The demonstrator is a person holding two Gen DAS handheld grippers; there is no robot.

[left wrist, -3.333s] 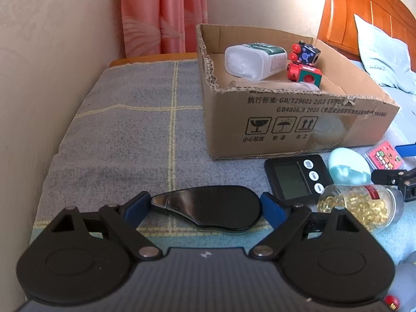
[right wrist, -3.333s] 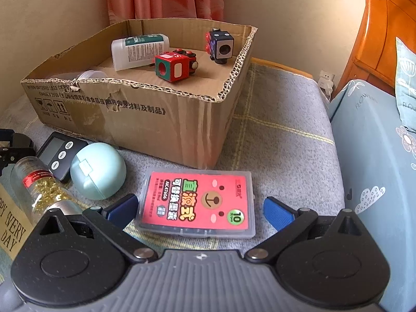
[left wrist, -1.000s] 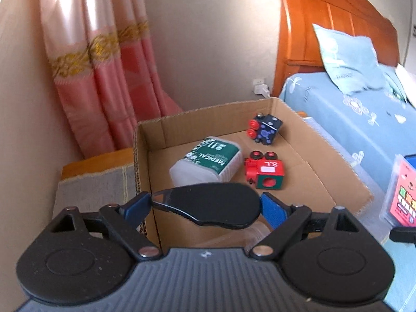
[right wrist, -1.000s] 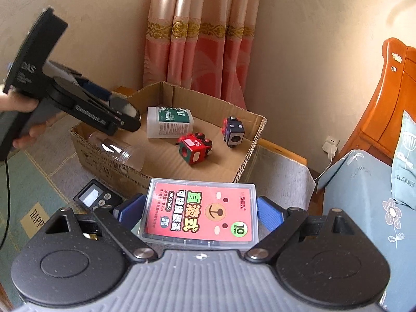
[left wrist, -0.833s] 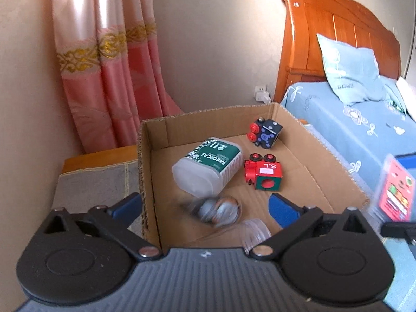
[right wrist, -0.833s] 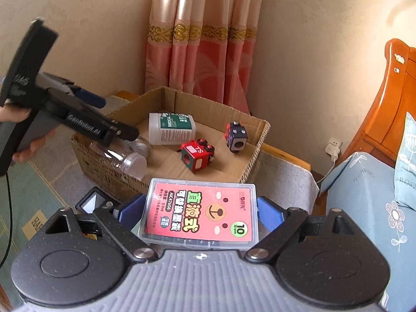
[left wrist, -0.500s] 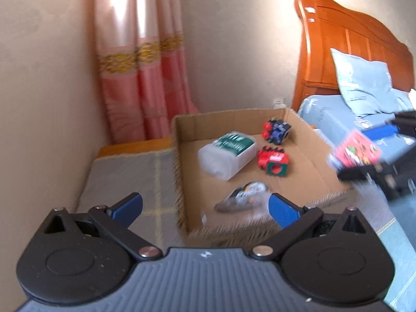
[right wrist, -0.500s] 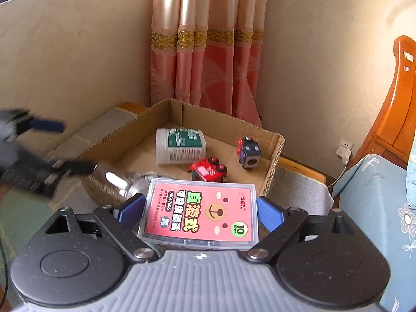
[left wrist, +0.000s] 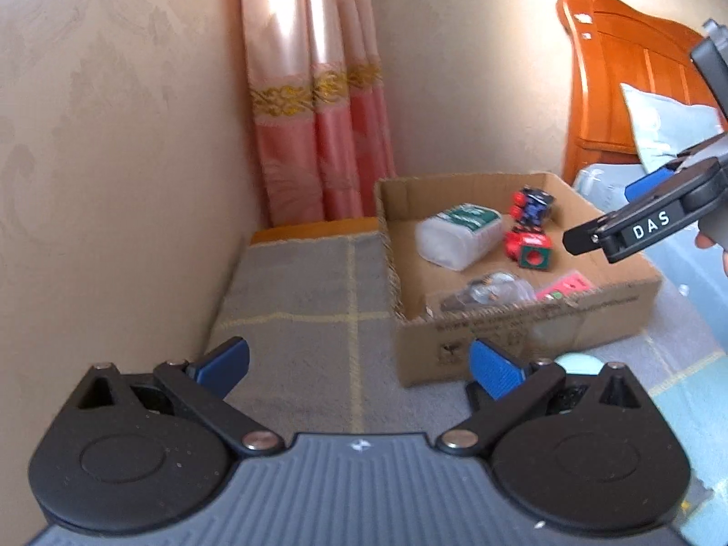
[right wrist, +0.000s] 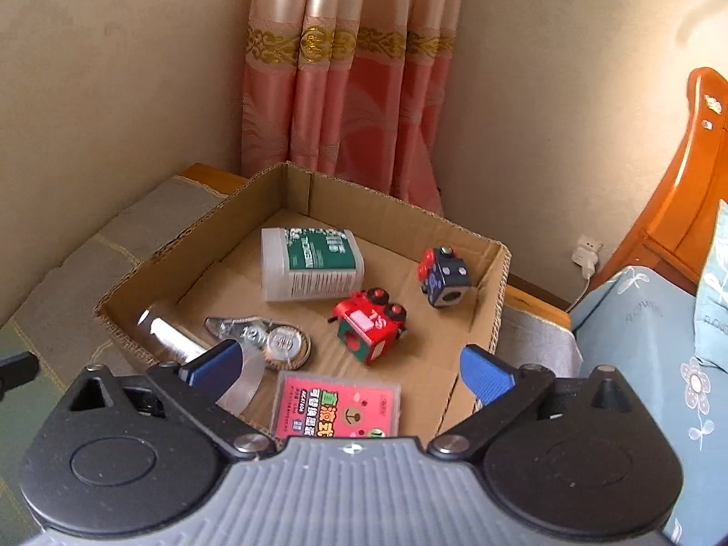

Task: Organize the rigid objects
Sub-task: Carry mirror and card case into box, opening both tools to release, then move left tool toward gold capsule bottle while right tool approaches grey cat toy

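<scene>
Right tongs (right wrist: 348, 366) spread wide, gripping nothing, poised above the near edge of the cardboard box (right wrist: 498, 282). Directly beneath them, flat on the box floor: pink card case (right wrist: 336, 405) with a clear lid. Just left of that case, a correction-tape dispenser (right wrist: 264, 334), and further left a clear jar (right wrist: 168, 334) lying on its side against the near wall, partly hidden by the left blue pad. Ahead of the tongs: red toy cube (right wrist: 371, 325) with black wheels, dark blue toy cube (right wrist: 443, 277) beyond it to the right, white bottle with green label (right wrist: 311, 264) lying flat toward the far left.

Left tongs (left wrist: 359, 361) likewise parted and holding nothing, set back from the box over a grey plaid cloth (left wrist: 309, 291). Box ahead and to the right, its front wall screening much of the contents. Pale blue rounded object (left wrist: 575, 362) peeking behind the right pad; identity unclear. Pink curtain (left wrist: 318, 104) in the corner beyond; wooden headboard (left wrist: 619, 91) far right.
</scene>
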